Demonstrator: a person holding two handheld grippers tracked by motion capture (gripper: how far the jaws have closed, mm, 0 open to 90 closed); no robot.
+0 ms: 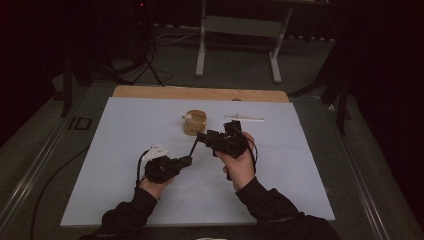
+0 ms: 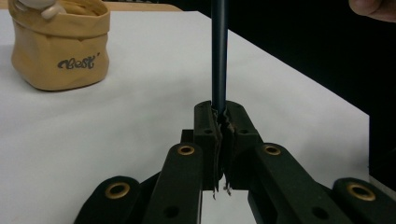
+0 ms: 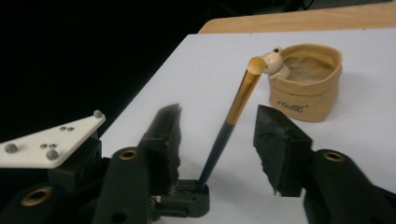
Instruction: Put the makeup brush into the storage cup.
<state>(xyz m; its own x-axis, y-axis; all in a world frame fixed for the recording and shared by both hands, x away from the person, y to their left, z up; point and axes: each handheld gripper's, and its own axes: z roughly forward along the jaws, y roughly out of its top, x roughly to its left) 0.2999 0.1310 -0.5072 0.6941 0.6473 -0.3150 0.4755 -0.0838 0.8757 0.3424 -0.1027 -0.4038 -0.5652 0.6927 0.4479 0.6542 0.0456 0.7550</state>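
Left tongs [image 2: 219,122] clamped on brush [image 3: 233,109], right tongs [image 3: 217,140] apart around it, gold ferrule in right gripper view

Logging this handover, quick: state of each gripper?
Left gripper: shut on the brush handle.
Right gripper: open, jaws either side of the brush, not touching.

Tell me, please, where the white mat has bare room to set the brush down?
The mat is bare left of the left gripper and right of the right gripper. It is crowded between the pot, brush and white stick.
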